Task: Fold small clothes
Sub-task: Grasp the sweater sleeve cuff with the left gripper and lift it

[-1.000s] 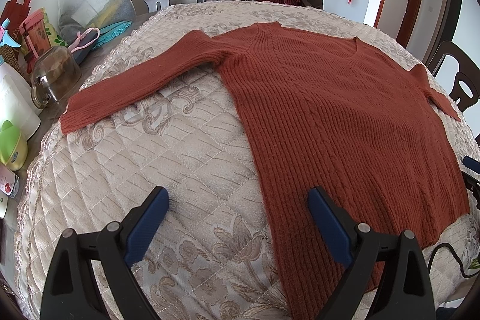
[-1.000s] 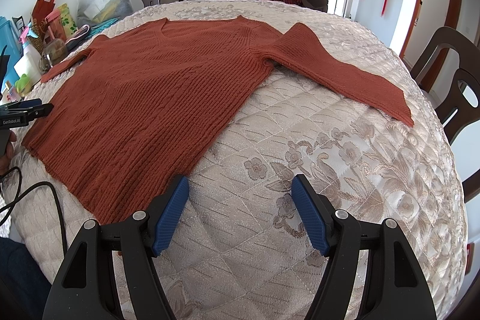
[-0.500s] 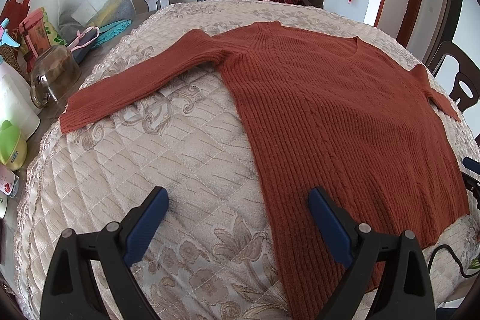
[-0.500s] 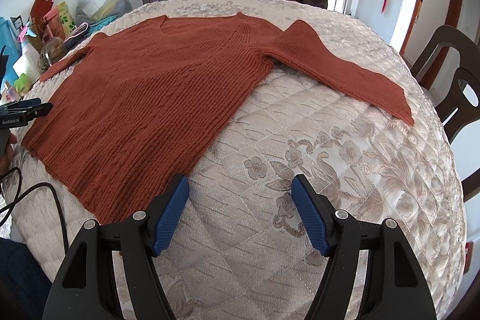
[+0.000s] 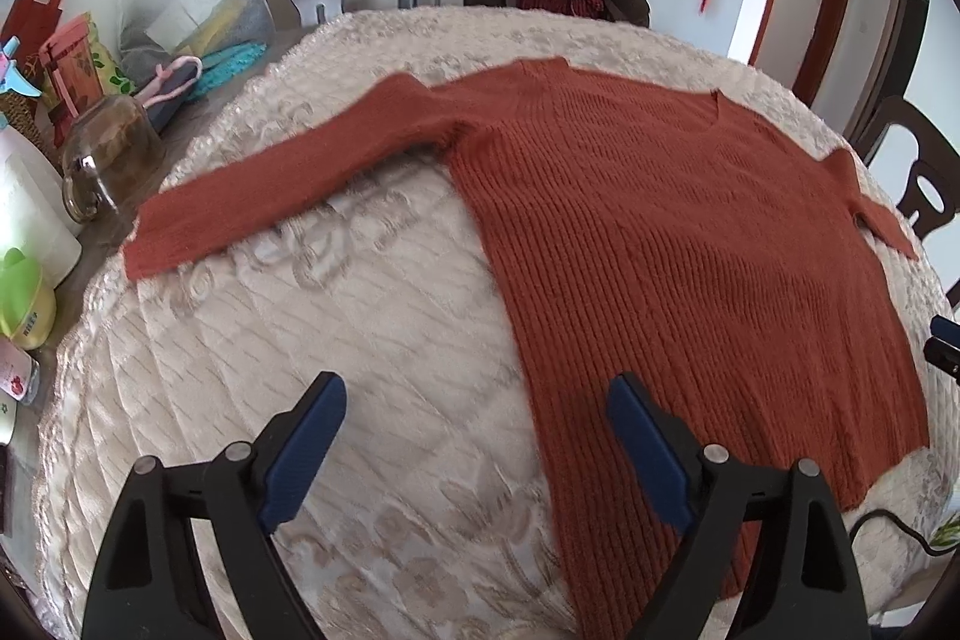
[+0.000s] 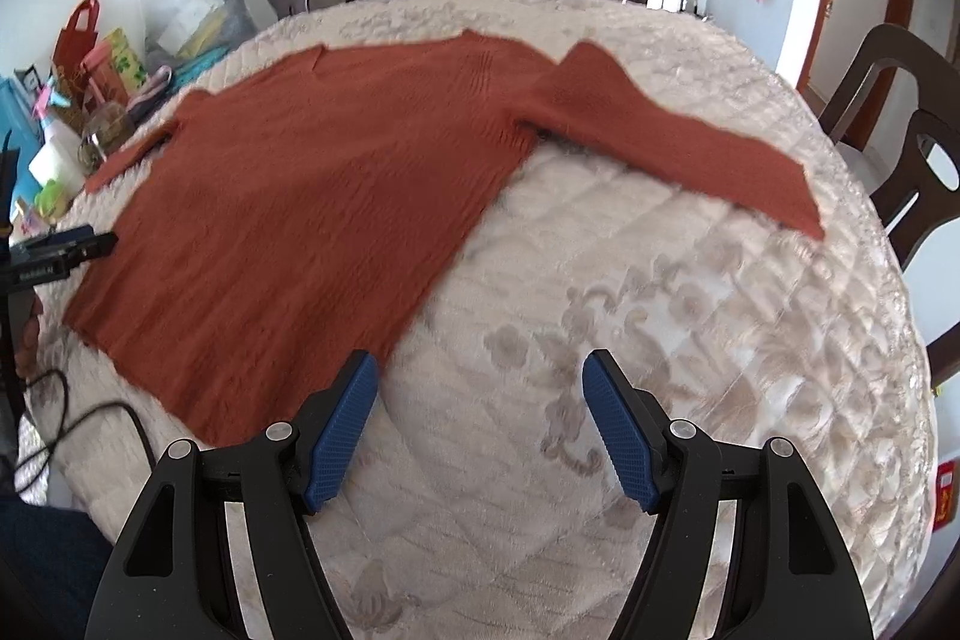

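Two grippers are hovering over a rust-red knitted sweater (image 5: pixel 672 244) that is lying flat, sleeves spread, on a quilted cream table cover (image 5: pixel 336 340). The left gripper (image 5: pixel 474 451) is standing with its blue pads (image 5: pixel 303 451) wide apart and gripping nothing; its jaws have just been closing a little. The sweater's side edge is running down between those pads, with the body spreading ahead and to the right of the gripper, and one sleeve is stretching away ahead to the left. The right gripper (image 6: pixel 483 430) is also holding its pads (image 6: pixel 342 436) apart, empty, over bare quilt; the sweater's hem corner is lying just beside its left pad, while the other sleeve (image 6: pixel 690 142) is reaching out ahead and to the right. Beyond the left gripper's left side, a glass jar (image 5: pixel 111 157) and bags are crowding the table edge. Dark chairs (image 6: pixel 900 148) are standing off to the right of the right gripper.
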The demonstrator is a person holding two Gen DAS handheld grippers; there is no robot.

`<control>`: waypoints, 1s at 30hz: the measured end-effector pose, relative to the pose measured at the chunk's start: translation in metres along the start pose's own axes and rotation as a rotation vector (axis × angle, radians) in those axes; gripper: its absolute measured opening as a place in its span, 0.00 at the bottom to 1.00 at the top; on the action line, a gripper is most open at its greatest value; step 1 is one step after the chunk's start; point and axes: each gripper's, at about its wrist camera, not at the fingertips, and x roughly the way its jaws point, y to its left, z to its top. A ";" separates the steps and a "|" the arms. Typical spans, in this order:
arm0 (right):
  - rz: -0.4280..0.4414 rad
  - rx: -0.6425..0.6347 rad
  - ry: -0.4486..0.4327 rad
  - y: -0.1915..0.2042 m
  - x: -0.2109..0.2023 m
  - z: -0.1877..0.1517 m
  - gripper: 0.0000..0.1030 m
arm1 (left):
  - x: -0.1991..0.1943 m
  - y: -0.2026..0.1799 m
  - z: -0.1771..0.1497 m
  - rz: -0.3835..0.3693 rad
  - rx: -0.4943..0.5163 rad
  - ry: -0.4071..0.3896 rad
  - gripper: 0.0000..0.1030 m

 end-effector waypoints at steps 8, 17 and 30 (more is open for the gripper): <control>0.044 -0.046 -0.056 0.029 0.011 0.034 0.69 | 0.006 0.045 0.022 0.042 -0.147 -0.045 0.84; 0.106 -0.116 -0.074 0.061 0.040 0.069 0.69 | 0.022 0.116 0.031 0.081 -0.428 -0.069 0.79; 0.155 -0.137 -0.078 0.071 0.055 0.088 0.69 | 0.044 0.152 0.054 0.150 -0.549 -0.114 0.25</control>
